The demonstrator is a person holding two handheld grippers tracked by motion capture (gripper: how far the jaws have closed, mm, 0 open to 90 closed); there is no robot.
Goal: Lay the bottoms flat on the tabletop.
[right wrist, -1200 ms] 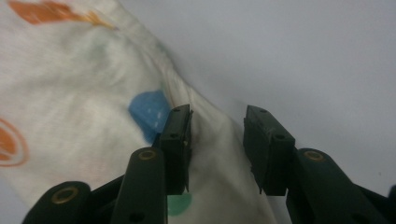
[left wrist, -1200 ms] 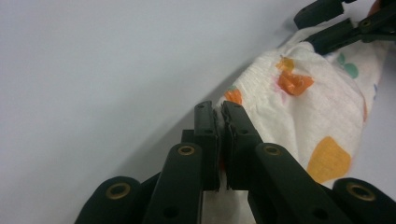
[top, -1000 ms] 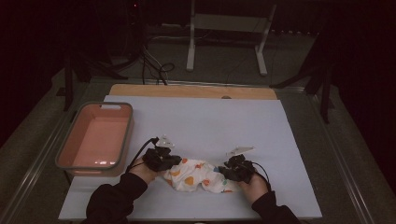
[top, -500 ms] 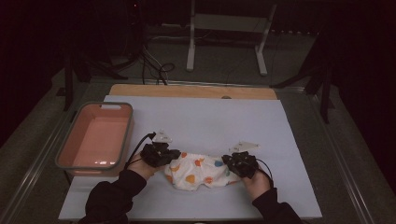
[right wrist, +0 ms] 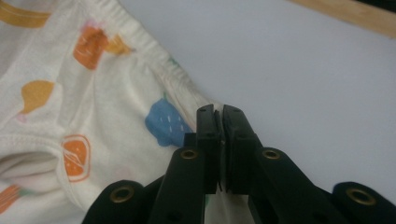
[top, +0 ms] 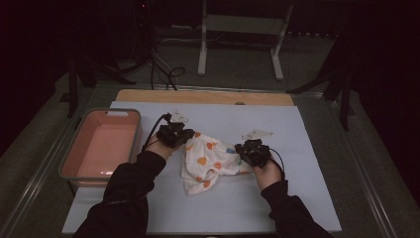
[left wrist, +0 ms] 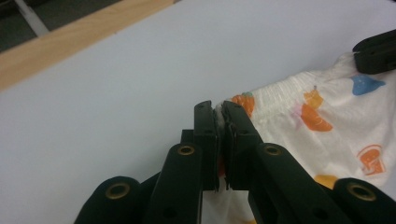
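A small cream garment point(top: 210, 161) printed with orange, yellow and blue shapes hangs stretched between my two grippers above the pale table point(top: 297, 198). My left gripper point(top: 185, 139) is shut on the garment's elastic edge point(left wrist: 280, 88) at one end, cloth pinched between its jaws point(left wrist: 215, 140). At the other end my right gripper point(top: 243, 151) is shut on the same elastic edge point(right wrist: 154, 56), a sliver of cloth caught in its jaws point(right wrist: 219, 144). The lower part of the garment droops onto the table in the high view.
A pink tub point(top: 104, 144) stands at the table's left side. A wooden strip point(top: 208, 96) runs along the far edge. Behind the table are a white stand point(top: 237, 39) and cables point(top: 163, 69) on the floor.
Both grippers have risen and moved away from me, spreading apart. The garment, bunched on the table before, now hangs stretched between them. The right jaws closed on its edge.
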